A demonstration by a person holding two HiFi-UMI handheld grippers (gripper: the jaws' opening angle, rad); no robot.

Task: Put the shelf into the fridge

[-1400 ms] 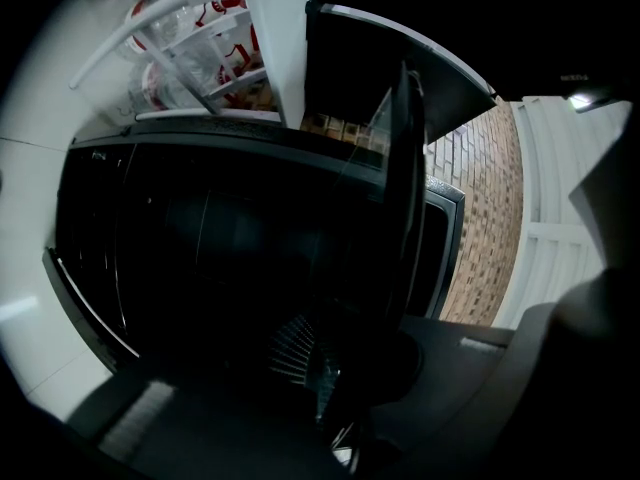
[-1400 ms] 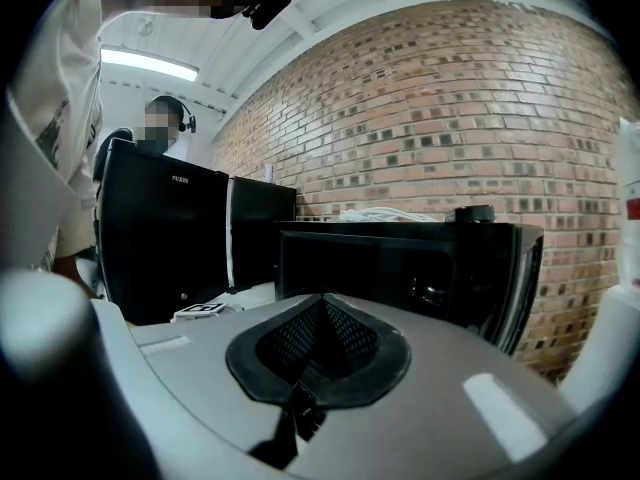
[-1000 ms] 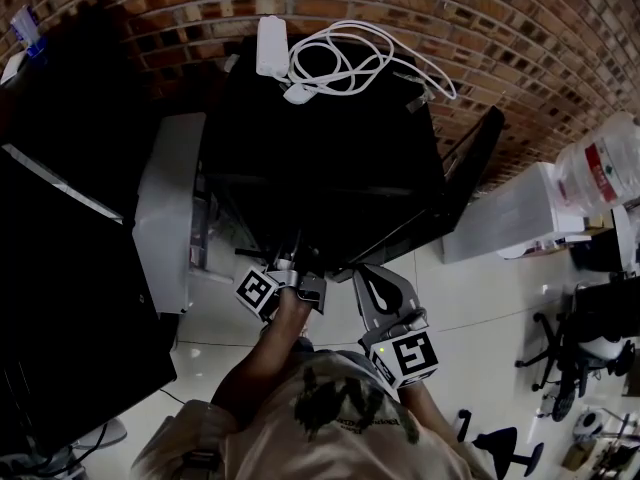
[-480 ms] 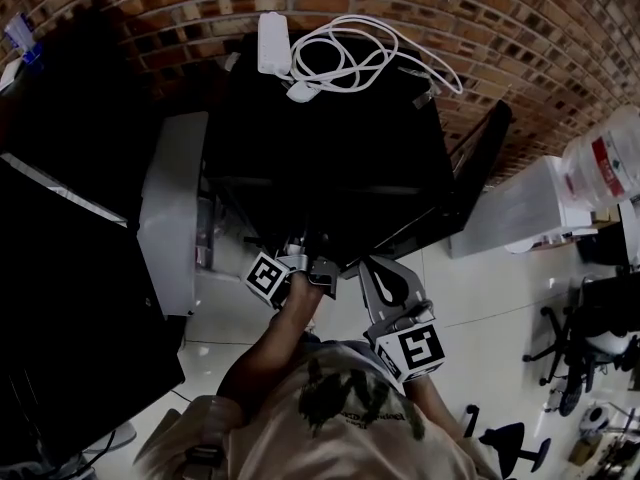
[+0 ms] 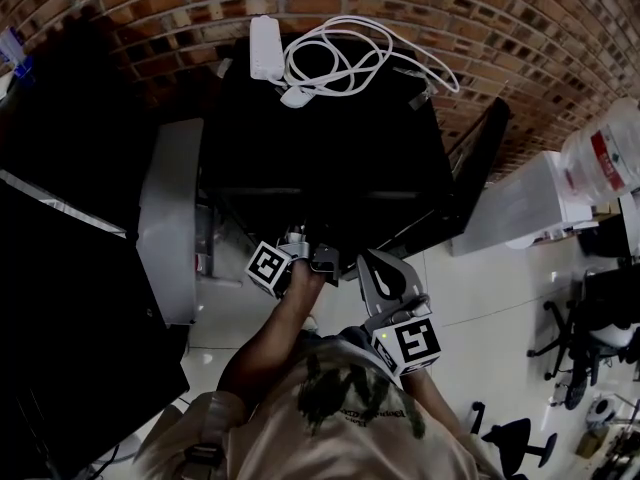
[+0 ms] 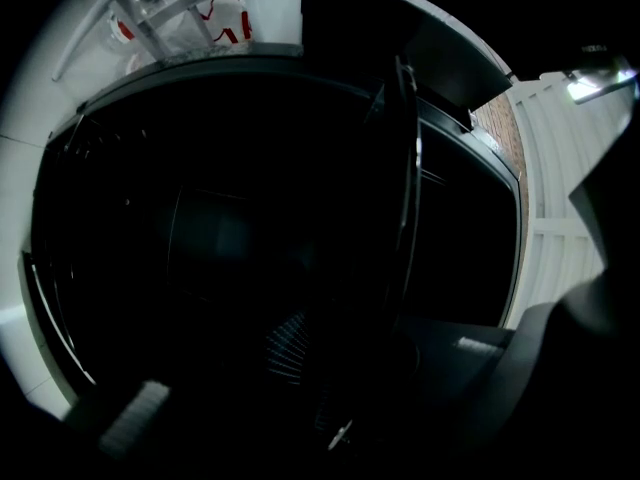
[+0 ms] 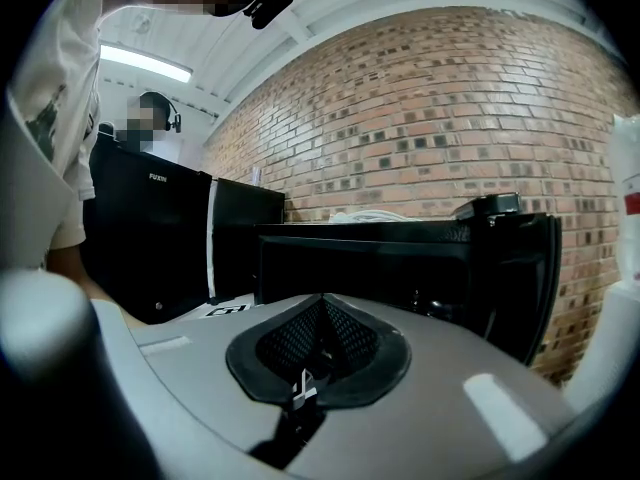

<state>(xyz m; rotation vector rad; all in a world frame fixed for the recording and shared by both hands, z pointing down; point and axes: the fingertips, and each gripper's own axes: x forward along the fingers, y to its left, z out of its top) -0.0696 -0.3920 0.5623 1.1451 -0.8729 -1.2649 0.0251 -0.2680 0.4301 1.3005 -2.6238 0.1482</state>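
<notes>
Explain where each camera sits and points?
Head view: on the person's head, looking steeply down on the fridge; shows their arm, left tool and right tool.
Left gripper view: on the left tool, looking into the dark fridge; its jaws are closing, contents too dark to tell.
Right gripper view: on the right tool, facing fridge and brick wall; jaws shut, empty; shirt at left.
Shared: the fridge shows in all three.

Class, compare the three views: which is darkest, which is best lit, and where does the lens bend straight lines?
Left gripper view: darkest, the fridge interior almost black, only its surround lit. Right gripper view: best lit, brick wall sharp, its courses bowed. Head view: dim, white power strip stands out on the black top; bricks curve along the edge.
</notes>
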